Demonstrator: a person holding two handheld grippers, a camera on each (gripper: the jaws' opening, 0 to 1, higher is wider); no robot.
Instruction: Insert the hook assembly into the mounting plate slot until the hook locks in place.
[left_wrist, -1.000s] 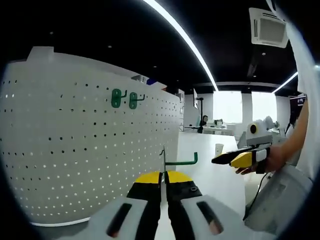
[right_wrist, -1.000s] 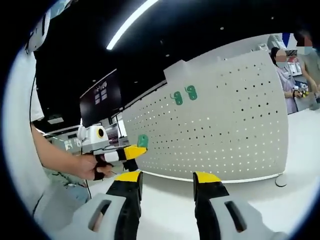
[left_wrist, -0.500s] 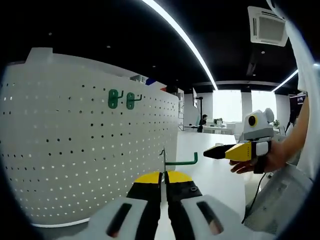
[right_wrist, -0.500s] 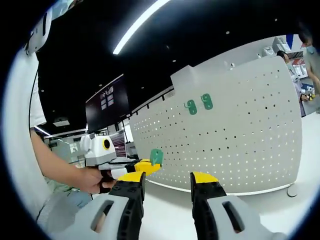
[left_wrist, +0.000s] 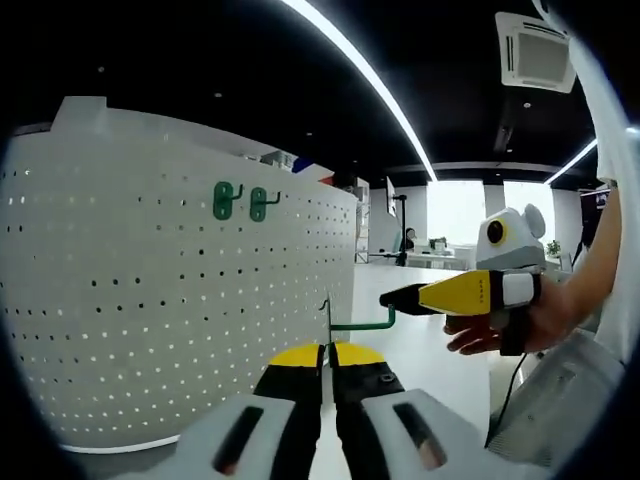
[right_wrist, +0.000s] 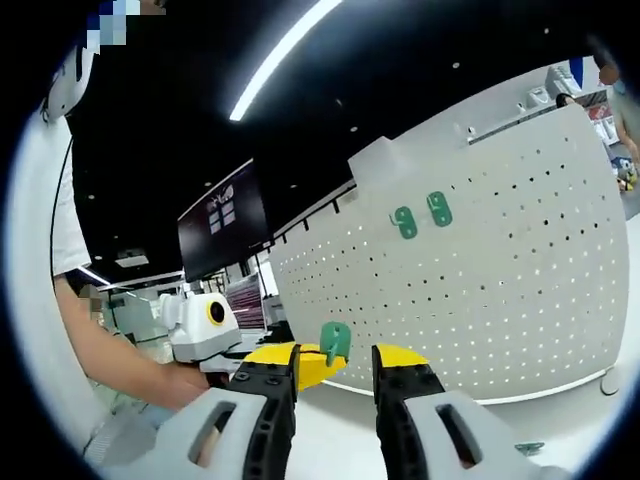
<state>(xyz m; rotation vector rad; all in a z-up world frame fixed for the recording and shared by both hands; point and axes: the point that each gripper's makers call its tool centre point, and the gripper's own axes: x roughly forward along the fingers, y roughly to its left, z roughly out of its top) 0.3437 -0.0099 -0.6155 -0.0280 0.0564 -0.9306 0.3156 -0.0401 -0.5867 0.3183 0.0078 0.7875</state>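
My left gripper (left_wrist: 328, 348) is shut on a green hook assembly (left_wrist: 360, 324); its thin plate stands edge-on above the jaws and its arm points right. The white perforated mounting plate (left_wrist: 150, 300) curves across the left, with two green hooks (left_wrist: 243, 201) hanging on it high up. My right gripper (left_wrist: 392, 296) comes in from the right, held by a hand, its tip just above the hook's end. In the right gripper view, the right gripper (right_wrist: 337, 354) stands open with the hook's green plate (right_wrist: 335, 341) between its jaws. The left gripper (right_wrist: 296, 364) holds it there. The mounting plate (right_wrist: 500, 290) stands behind.
The plate stands on a white table (left_wrist: 430, 350) that runs off to the right. The person's arm and white sleeve (right_wrist: 60, 300) are at the left. A dark screen (right_wrist: 225, 222) hangs behind. More people stand at the far right edge (right_wrist: 622, 130).
The right gripper has moved in toward the left gripper. The held hook now sits between its open jaws. The left gripper has hardly moved.
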